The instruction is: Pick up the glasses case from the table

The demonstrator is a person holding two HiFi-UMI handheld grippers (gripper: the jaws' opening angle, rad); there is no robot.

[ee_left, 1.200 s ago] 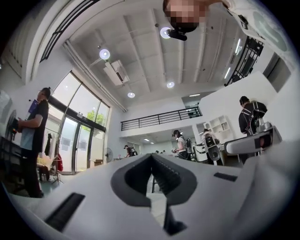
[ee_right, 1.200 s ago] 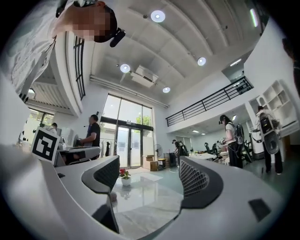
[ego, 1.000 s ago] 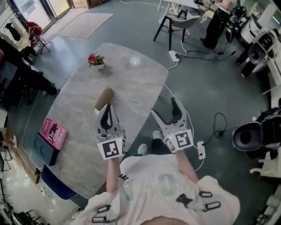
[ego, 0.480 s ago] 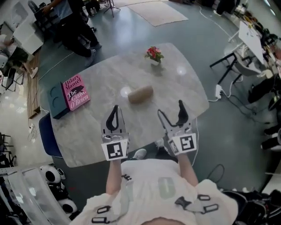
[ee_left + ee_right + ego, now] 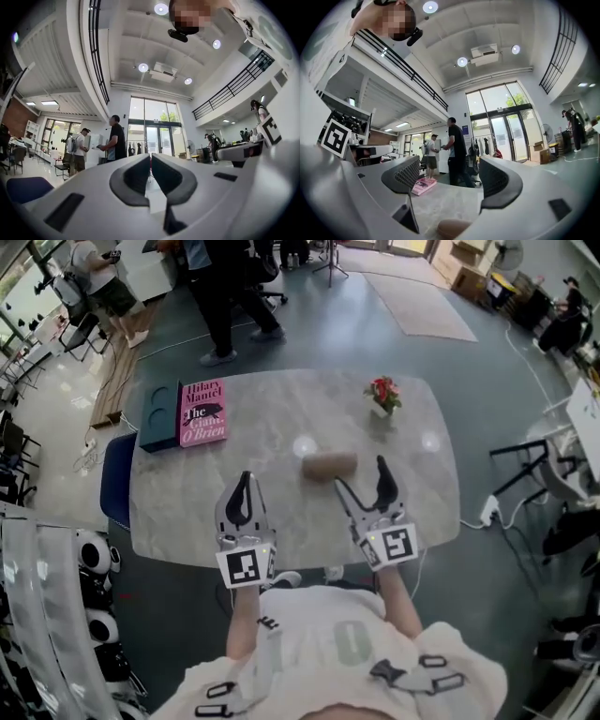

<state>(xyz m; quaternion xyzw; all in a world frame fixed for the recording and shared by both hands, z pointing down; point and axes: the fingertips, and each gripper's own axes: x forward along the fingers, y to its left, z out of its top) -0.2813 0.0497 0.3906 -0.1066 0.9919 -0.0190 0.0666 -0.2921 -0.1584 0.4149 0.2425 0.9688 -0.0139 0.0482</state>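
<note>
On the marble table, the tan glasses case lies on its side near the middle, with the flower pot beyond it and the pink book well apart toward the far left. Your right gripper hovers just short of the case, jaws spread wide with nothing gripped. Your left gripper hangs over the near part of the table, jaws drawn almost together on nothing, a thin slit between them. The step in hand reads as the approach. To do it well, tip the right gripper down and a little to your left until the case sits squarely between the jaws. Span its narrow width rather than its length, lower the jaws close to the tabletop, and only then close; a rounded shell will likely roll or squirt free if pinched high or near one end. Keep the left gripper clear. The right gripper view shows only the top of the case, cut off by the lower edge, so its length and seam cannot be read. The head view does not settle whether the case touches the nearer jaw.
</note>
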